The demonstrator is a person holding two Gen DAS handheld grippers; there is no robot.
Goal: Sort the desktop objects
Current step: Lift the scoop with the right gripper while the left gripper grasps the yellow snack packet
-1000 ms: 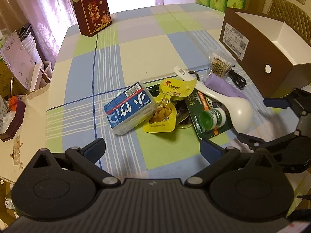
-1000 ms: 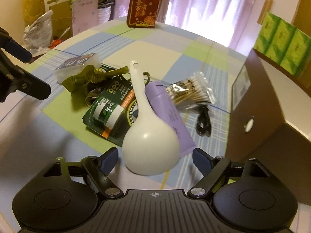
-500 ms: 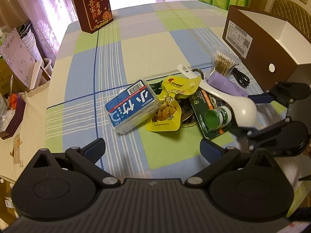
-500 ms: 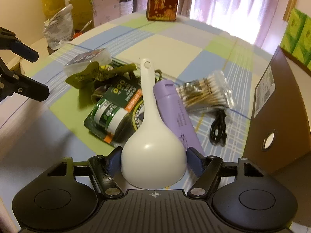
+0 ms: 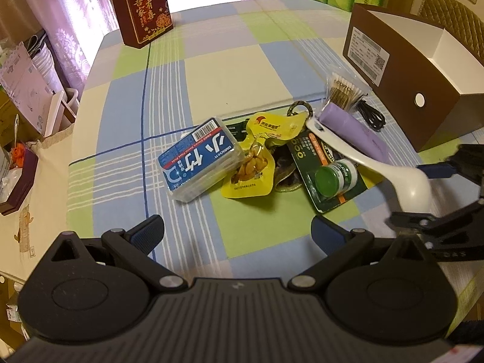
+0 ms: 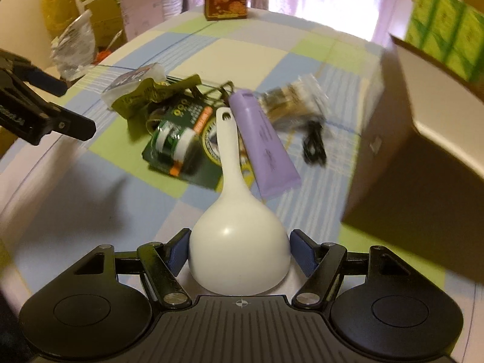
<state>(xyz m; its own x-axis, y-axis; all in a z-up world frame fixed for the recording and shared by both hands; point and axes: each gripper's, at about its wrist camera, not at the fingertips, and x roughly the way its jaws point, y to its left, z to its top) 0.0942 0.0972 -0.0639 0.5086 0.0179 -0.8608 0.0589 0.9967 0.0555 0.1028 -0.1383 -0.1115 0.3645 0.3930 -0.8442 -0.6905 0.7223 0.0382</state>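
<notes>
Once your right gripper (image 6: 239, 255) closed onto the white spoon (image 6: 237, 242), it lifted | left gripper (image 5: 237, 231) stayed spread, empty | brown box (image 5: 423, 90) likely next.

rice scoop (image 6: 239, 242): smooth glossy white plastic | worktop (image 5: 242, 60): matt checked woven cloth | storage box (image 5: 402, 90): matt brown cardboard, white paper label | snack pouch (image 5: 257, 166): shiny yellow foil | right tool (image 6: 239, 249): matt black plastic, blue ribbed pads
</notes>
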